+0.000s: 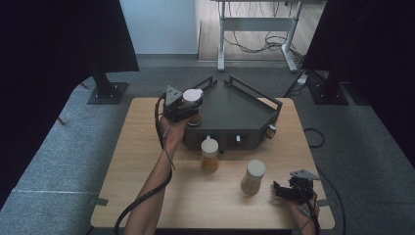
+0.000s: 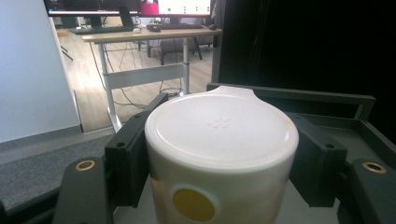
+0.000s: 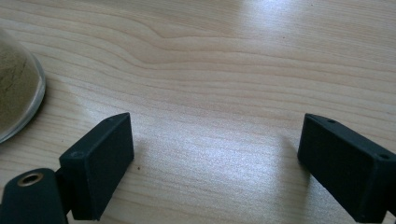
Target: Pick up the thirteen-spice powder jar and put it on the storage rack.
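My left gripper [image 1: 187, 108] is shut on a white-lidded spice jar [image 1: 192, 100], holding it over the left corner of the dark grey tray rack [image 1: 235, 112]. In the left gripper view both black pads press the sides of the spice jar [image 2: 222, 154] just under its lid, and a yellow dot shows on its front. My right gripper [image 1: 281, 191] rests low at the table's front right, open, with bare wood between its fingers [image 3: 100, 163]. A jar of pale powder [image 1: 253, 176] stands just left of it, and its curved side [image 3: 18, 91] shows in the right gripper view.
A third jar with orange contents [image 1: 210, 154] stands on the wooden table [image 1: 147, 161] in front of the rack. The rack has raised rails along its back edges. Beyond the table are grey carpet, black stands and a white desk frame with cables.
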{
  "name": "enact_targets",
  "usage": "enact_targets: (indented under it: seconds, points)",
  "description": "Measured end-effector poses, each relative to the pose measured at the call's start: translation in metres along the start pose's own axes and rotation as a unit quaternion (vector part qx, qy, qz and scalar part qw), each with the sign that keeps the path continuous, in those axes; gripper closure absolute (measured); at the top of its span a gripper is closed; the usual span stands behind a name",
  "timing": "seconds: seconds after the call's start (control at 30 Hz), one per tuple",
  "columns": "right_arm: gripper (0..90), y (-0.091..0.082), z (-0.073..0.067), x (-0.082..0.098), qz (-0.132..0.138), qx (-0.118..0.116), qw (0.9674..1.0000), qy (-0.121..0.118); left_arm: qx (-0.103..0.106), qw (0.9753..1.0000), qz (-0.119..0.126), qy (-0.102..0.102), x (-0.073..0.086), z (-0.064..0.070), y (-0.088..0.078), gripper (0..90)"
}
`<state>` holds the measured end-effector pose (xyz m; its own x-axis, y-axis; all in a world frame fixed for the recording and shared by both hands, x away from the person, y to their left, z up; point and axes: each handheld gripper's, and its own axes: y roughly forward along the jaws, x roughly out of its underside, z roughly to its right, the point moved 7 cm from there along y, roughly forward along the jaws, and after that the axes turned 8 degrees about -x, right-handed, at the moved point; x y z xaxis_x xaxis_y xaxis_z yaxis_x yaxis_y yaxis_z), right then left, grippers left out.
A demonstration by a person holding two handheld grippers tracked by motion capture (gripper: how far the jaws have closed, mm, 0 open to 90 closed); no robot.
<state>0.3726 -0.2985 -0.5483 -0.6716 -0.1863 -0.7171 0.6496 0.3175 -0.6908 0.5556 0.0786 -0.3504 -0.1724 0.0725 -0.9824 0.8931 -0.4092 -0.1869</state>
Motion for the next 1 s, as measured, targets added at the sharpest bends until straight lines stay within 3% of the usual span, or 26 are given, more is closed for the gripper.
enact_targets:
  seconds: [0.07,0.2,0.33,1.0]
  points:
    - [9.9,0.0,0.0,0.0,0.0,0.0,1.0,0.0,0.002,1.0,0.005,-0.003,-0.001,-0.001,0.0,27.2]
    - [9.8,0.0,0.0,0.0,0.0,0.0,1.0,0.0,-0.007,0.9999,0.007,-0.01,-0.005,-0.004,0.0,10.3]
    - [9.9,0.0,0.0,0.0,0.0,0.0,1.0,0.0,-0.011,0.9999,0.009,-0.004,-0.007,-0.004,-0.001,5.6]
    - [9.8,0.0,0.0,0.0,0.0,0.0,1.0,-0.001,0.005,0.9999,0.01,-0.002,-0.005,0.0,-0.02,6.7]
